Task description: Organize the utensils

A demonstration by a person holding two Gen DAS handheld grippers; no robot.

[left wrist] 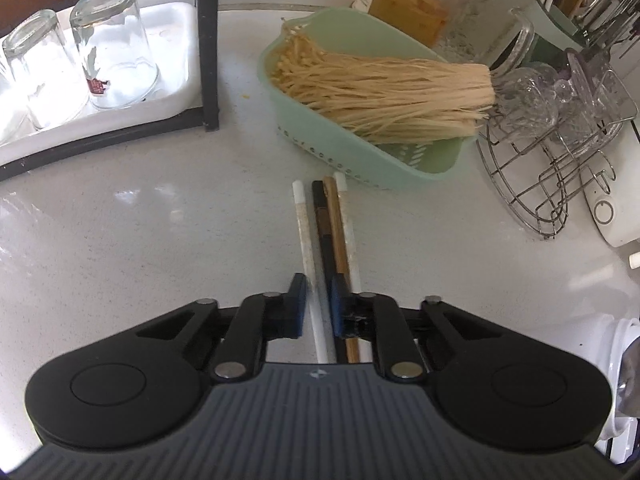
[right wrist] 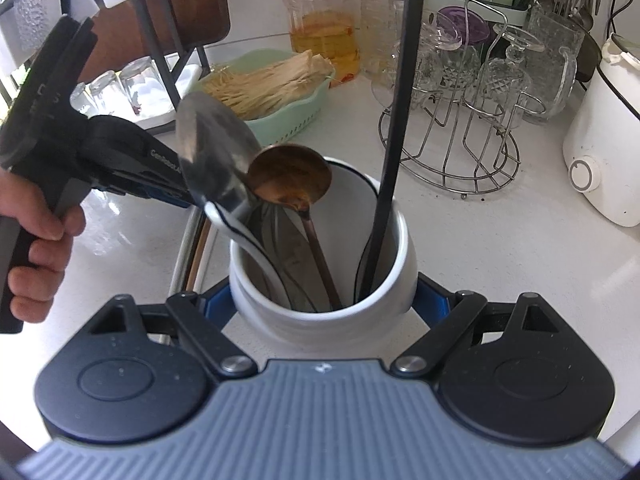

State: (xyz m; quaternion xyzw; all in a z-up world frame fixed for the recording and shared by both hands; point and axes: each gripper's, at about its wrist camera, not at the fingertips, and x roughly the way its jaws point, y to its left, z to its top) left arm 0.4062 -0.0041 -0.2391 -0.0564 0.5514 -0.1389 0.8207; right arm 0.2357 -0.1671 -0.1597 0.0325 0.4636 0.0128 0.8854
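Note:
Several chopsticks [left wrist: 326, 224], white, black and bamboo, lie side by side on the white counter. My left gripper [left wrist: 318, 300] hovers over their near ends, its jaws narrowly apart with one white chopstick between the blue pads, not pinched. My right gripper [right wrist: 324, 308] is shut on a white ceramic utensil holder [right wrist: 320, 280] and grips its sides. The holder carries a steel spoon [right wrist: 212, 152], a wooden spoon [right wrist: 290, 174] and a black utensil handle [right wrist: 394, 132]. The left gripper also shows in the right wrist view [right wrist: 176, 196], held by a hand.
A mint green basket [left wrist: 360, 160] of dry noodles sits just beyond the chopsticks. A wire rack [left wrist: 552, 168] with glassware stands to the right. Upturned glasses [left wrist: 112, 44] rest on a white tray at far left behind a black frame post [left wrist: 208, 48]. A white appliance [right wrist: 600, 160] is at right.

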